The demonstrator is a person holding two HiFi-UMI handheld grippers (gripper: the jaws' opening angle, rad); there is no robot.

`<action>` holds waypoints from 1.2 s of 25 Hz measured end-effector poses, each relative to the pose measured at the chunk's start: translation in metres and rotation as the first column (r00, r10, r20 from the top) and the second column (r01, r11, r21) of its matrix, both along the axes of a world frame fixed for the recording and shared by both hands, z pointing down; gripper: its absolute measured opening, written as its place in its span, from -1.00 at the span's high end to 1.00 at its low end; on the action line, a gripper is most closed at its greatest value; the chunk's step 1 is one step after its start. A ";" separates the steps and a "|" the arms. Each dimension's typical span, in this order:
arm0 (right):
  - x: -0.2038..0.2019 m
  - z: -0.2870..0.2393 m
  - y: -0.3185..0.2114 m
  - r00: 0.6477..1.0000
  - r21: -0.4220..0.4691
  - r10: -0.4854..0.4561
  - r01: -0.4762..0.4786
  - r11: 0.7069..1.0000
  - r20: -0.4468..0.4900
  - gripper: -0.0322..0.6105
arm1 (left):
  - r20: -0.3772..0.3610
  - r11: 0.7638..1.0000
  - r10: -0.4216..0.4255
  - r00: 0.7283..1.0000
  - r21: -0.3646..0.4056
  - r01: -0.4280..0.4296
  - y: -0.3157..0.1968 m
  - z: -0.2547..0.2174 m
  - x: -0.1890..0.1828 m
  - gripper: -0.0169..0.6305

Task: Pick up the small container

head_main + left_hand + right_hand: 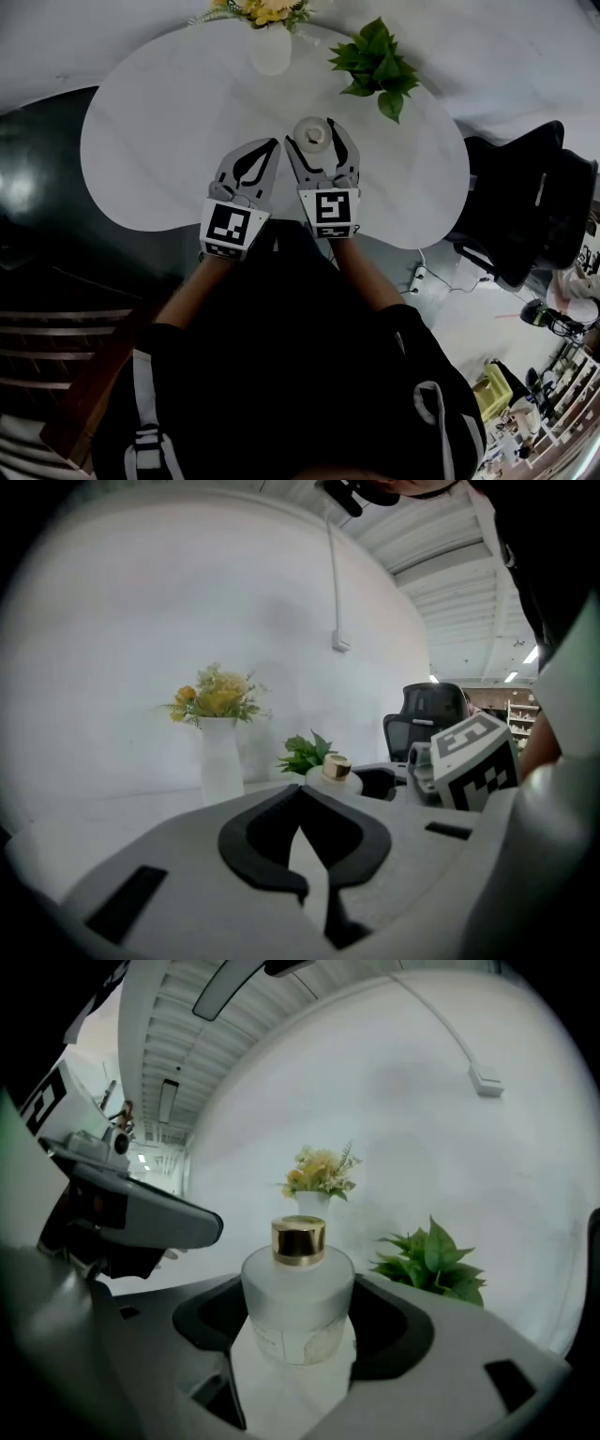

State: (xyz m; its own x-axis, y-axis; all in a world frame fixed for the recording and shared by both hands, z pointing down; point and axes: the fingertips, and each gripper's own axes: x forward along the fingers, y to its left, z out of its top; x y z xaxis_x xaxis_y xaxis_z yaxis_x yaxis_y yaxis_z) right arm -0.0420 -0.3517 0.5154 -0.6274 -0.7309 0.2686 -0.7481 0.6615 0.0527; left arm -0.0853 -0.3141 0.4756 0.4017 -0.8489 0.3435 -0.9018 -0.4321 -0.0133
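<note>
The small container [310,134] is a frosted round bottle with a gold cap [299,1239], standing near the middle of the white table [159,122]. My right gripper [315,141] has a jaw on each side of it, and in the right gripper view both black pads press against the bottle [298,1307]. The bottle's base seems to rest on the tabletop. Just left of it is my left gripper [274,143], its jaws together with nothing between them [300,795]. From the left gripper view the bottle [330,771] shows ahead to the right.
A white vase with yellow flowers [270,42] stands at the table's far edge. A green leafy plant [377,64] sits far right of the bottle. A black office chair [534,202] stands beyond the table's right edge. The floor to the left is dark.
</note>
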 end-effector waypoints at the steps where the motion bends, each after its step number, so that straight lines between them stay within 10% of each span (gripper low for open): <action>1: 0.001 -0.009 0.000 1.000 0.007 0.011 -0.011 1.000 0.006 -0.16 | -0.002 1.000 -0.001 1.000 0.008 0.001 -0.001 -0.003 -0.001 0.92; 30: 0.109 -0.153 0.017 0.919 0.121 0.383 -0.392 0.912 0.091 -0.16 | -0.100 0.973 0.015 0.995 0.229 0.009 -0.007 -0.104 0.001 0.92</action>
State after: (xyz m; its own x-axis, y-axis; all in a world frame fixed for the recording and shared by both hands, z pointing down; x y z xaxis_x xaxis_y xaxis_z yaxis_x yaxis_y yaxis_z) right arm 0.0665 -0.3348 0.3629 -0.2998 -0.9464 0.1198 -0.9490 0.3087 0.0640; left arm -0.0841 -0.3206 0.3713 0.4270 -0.8989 0.0982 -0.9022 -0.4308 -0.0212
